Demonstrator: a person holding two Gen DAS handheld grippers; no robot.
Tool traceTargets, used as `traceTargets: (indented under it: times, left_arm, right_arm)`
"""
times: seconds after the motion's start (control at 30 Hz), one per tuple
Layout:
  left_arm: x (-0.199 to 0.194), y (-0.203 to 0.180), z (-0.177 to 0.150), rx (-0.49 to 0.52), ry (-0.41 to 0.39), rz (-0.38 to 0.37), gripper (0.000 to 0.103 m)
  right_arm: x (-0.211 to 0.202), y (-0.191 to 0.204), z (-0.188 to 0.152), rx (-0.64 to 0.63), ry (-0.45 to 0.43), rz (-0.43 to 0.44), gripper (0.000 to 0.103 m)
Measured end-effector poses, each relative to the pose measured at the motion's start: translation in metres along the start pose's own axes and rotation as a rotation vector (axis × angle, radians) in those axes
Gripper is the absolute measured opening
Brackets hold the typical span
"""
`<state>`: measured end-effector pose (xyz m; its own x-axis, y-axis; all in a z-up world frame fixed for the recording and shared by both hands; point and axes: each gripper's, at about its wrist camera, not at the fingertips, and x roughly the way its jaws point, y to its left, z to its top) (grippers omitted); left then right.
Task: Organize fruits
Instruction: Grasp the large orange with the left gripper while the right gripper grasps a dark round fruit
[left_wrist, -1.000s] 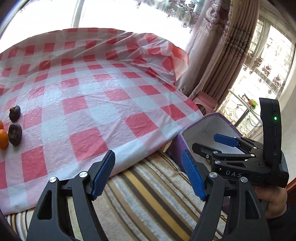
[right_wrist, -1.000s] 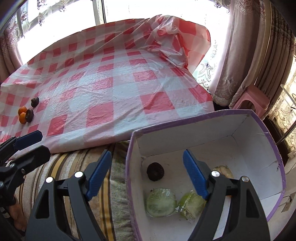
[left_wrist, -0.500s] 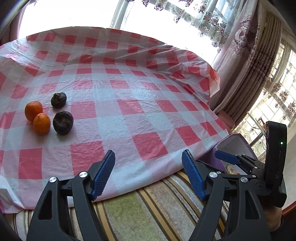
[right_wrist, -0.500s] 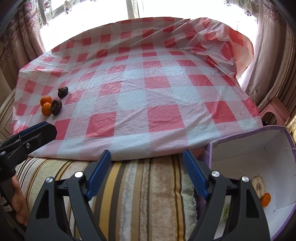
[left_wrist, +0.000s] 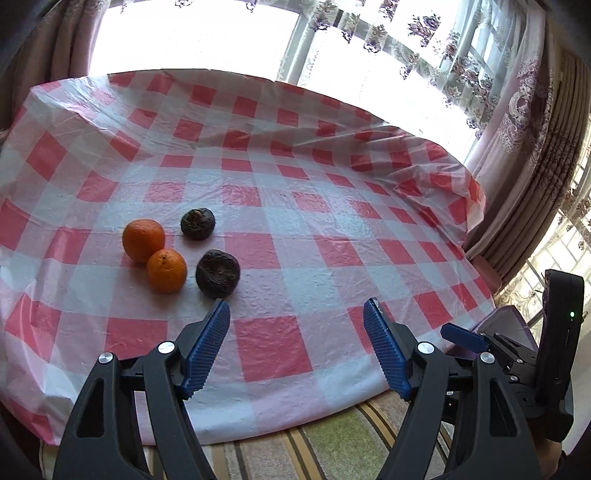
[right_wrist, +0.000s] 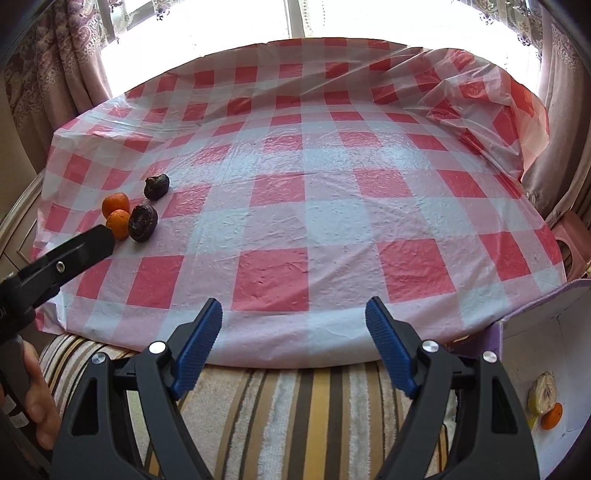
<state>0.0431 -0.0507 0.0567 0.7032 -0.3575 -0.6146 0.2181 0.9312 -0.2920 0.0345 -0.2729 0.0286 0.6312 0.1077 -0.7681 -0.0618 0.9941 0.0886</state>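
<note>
Two oranges (left_wrist: 143, 239) (left_wrist: 167, 270) and two dark wrinkled fruits (left_wrist: 218, 273) (left_wrist: 198, 223) lie together on the red-and-white checked cloth (left_wrist: 332, 229). My left gripper (left_wrist: 297, 347) is open and empty, its left fingertip just short of the nearer dark fruit. In the right wrist view the same fruits (right_wrist: 142, 223) lie at the far left. My right gripper (right_wrist: 293, 347) is open and empty over the cloth's front edge. The purple-rimmed white box (right_wrist: 546, 317) at the right holds an orange (right_wrist: 552, 415) and a pale fruit (right_wrist: 542, 393).
A striped towel (right_wrist: 295, 413) covers the surface in front of the cloth. Curtains (left_wrist: 532, 155) and a bright window stand behind the table. A pink stool (right_wrist: 570, 236) stands at the right, past the table edge.
Both grippers have swung left, away from the box and toward the table. The fruit group has come nearer and toward the middle of the left wrist view. The box has slid to the right edge.
</note>
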Motion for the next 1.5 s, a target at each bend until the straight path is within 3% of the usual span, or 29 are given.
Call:
traceTargets:
  times: [0.23, 0.53, 0.8, 1.1, 1.4, 1.5]
  left_arm:
    - [-0.006, 0.056, 0.016, -0.099, -0.048, 0.1, 0.072]
    - [0.017, 0.101, 0.026, -0.216, -0.005, 0.142, 0.069]
    - [0.04, 0.117, 0.038, -0.255, 0.009, 0.179, 0.069]
    - [0.06, 0.126, 0.043, -0.28, 0.032, 0.173, 0.064]
    - [0.067, 0.127, 0.043, -0.261, 0.034, 0.155, 0.047]
    - [0.065, 0.127, 0.041, -0.264, 0.02, 0.153, 0.043]
  right_arm:
    - [0.016, 0.036, 0.013, -0.102, 0.001, 0.008, 0.08]
    - [0.036, 0.071, 0.027, -0.164, 0.004, 0.064, 0.08]
    - [0.053, 0.101, 0.042, -0.213, -0.005, 0.11, 0.08]
    - [0.074, 0.129, 0.057, -0.246, -0.006, 0.155, 0.08]
    - [0.09, 0.144, 0.063, -0.263, 0.01, 0.157, 0.08]
    - [0.094, 0.149, 0.065, -0.269, 0.013, 0.154, 0.075]
